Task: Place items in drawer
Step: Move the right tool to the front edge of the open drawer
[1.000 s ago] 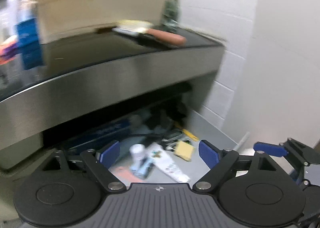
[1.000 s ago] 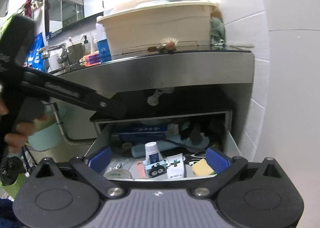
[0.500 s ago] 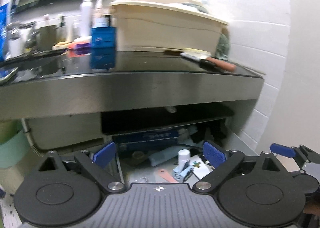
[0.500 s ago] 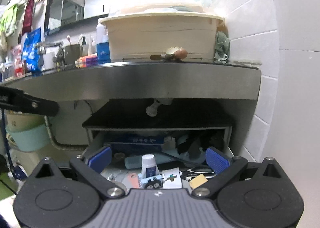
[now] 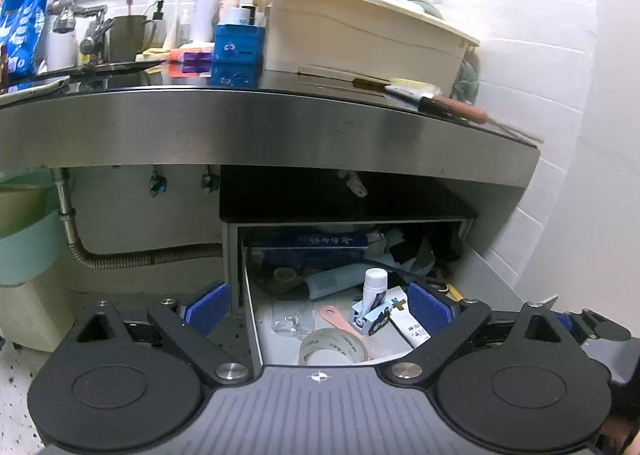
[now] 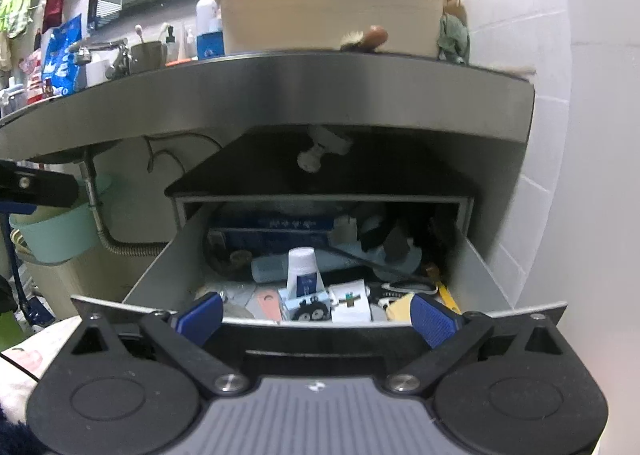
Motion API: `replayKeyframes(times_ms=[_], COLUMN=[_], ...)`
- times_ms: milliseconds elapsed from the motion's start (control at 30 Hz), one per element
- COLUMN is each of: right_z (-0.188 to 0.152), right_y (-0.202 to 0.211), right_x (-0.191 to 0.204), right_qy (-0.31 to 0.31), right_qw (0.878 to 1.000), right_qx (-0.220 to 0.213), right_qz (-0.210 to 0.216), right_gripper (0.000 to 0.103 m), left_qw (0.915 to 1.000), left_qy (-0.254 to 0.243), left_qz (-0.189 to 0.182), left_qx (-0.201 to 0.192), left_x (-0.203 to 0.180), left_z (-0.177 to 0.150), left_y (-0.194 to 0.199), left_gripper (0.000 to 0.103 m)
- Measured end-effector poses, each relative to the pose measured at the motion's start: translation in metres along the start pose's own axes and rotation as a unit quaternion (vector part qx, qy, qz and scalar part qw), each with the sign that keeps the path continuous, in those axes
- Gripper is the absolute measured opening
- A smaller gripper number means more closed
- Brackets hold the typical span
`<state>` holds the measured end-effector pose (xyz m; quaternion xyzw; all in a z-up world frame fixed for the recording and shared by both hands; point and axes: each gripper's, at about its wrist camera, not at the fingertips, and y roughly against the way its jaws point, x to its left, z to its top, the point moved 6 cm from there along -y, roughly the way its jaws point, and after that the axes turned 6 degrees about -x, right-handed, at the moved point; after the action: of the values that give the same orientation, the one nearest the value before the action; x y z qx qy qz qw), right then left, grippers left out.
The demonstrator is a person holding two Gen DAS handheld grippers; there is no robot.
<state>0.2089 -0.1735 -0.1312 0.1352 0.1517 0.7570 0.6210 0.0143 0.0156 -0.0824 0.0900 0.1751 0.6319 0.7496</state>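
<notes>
An open grey drawer [image 6: 160, 267] under a steel counter is full of small items: a white-capped tube [image 6: 303, 273], a blue box [image 6: 272, 229], a roll of clear tape [image 5: 334, 347], a pink handle [image 5: 340, 321] and a yellow sponge [image 6: 400, 309]. The drawer also shows in the left wrist view [image 5: 250, 307]. My left gripper [image 5: 318, 305] is open and empty, in front of and above the drawer's left side. My right gripper [image 6: 316, 317] is open and empty, at the drawer's front edge.
The steel counter [image 5: 280, 123] overhangs the drawer and carries a cream tub [image 5: 360, 35], a brush [image 5: 436, 99], a blue box and bottles. A flexible hose [image 5: 120, 255] and a green basin [image 6: 56, 231] are to the left. A tiled wall [image 6: 560, 135] stands on the right.
The left gripper has pulled back and swung left, from close under the counter's right end to a wider view of the drawer. The right gripper has moved closer to the drawer's front edge.
</notes>
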Motion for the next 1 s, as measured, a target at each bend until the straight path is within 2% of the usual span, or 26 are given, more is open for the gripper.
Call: replayKeyframes(times_ms=[133, 200, 267, 500, 633, 867, 1000], right_z=[-0.007, -0.011, -0.015, -0.030, -0.037, -0.050, -0.052], right_y=[-0.007, -0.011, -0.015, -0.037, -0.050, -0.068, -0.071], right_x=[-0.002, -0.004, -0.007, -0.003, 0.002, -0.003, -0.001], right_qy=[-0.006, -0.013, -0.019, -0.009, 0.003, -0.016, -0.007], right_qw=[1.000, 0.999, 0.999, 0.995, 0.991, 0.983, 0.981], right_qx=[0.022, 0.034, 0.047, 0.103, 0.134, 0.183, 0.192], right_qz=[-0.003, -0.007, -0.008, -0.004, -0.006, -0.014, -0.020], right_gripper=[0.094, 0.091, 0.085, 0.079, 0.078, 0.077, 0.078], left_qw=[0.9996, 0.9998, 0.9998, 0.9998, 0.9995, 0.9991, 0.9991], left_qy=[0.007, 0.005, 0.006, 0.002, -0.004, -0.007, -0.004], left_qz=[-0.024, -0.019, -0.016, -0.020, -0.033, -0.042, -0.040], left_qx=[-0.010, -0.012, -0.007, 0.003, 0.002, 0.002, 0.010], left_x=[-0.003, -0.003, -0.002, -0.005, -0.009, -0.011, -0.010], left_z=[0.000, 0.000, -0.001, -0.005, -0.006, -0.007, -0.009], left_y=[0.003, 0.003, 0.001, -0.002, 0.000, 0.000, -0.002], left_gripper=[0.097, 0.097, 0.097, 0.097, 0.097, 0.097, 0.097])
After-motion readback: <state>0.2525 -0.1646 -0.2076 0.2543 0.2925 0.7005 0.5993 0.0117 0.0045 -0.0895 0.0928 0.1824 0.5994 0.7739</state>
